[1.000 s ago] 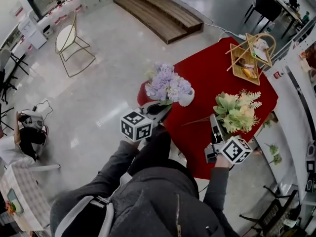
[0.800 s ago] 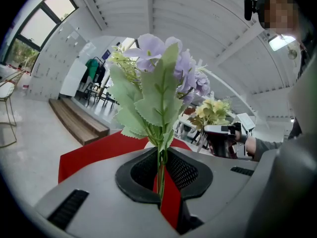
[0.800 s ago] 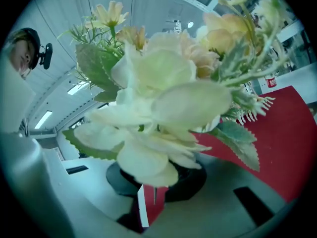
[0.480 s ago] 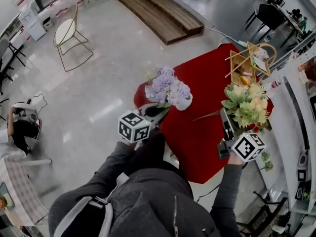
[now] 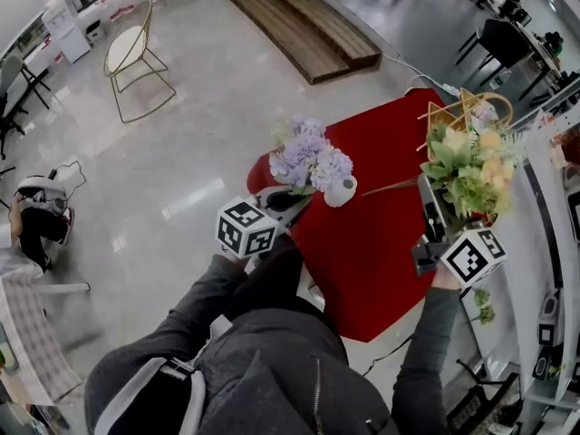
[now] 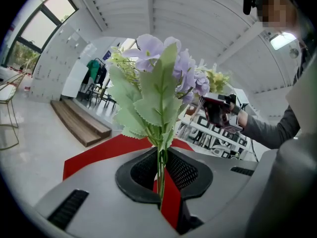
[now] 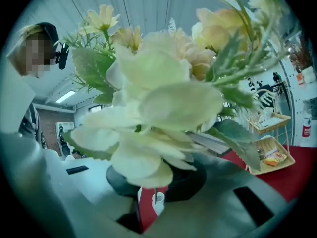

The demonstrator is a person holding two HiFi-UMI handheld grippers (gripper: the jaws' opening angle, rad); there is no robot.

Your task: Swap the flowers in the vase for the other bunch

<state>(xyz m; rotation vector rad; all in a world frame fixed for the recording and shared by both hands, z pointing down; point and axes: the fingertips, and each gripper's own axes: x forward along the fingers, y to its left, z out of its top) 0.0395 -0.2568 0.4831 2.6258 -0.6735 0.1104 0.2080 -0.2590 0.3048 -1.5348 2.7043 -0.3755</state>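
Observation:
My left gripper (image 5: 294, 199) is shut on the green stems of the purple flower bunch (image 5: 308, 157), which it holds upright just left of the small white vase (image 5: 343, 191) on the red table (image 5: 362, 252). In the left gripper view the stems (image 6: 160, 157) run straight up between the jaws of the left gripper (image 6: 161, 175). My right gripper (image 5: 431, 208) is shut on the stem of the cream and yellow bunch (image 5: 471, 166), raised over the table's right side. Its blooms (image 7: 163, 93) fill the right gripper view; the vase (image 7: 157, 203) shows small beyond the right gripper (image 7: 152, 198).
A gold wire basket (image 5: 458, 114) with small items stands at the table's far right corner, close behind the raised bunch. White shelving (image 5: 553, 270) runs along the right. A gold chair (image 5: 127, 57), a wooden platform (image 5: 299, 21) and a seated person (image 5: 36, 220) are on the floor beyond.
My right gripper has lifted the cream and yellow bunch up and toward the far right, rolling as it rose. The left gripper and the purple bunch have stayed put.

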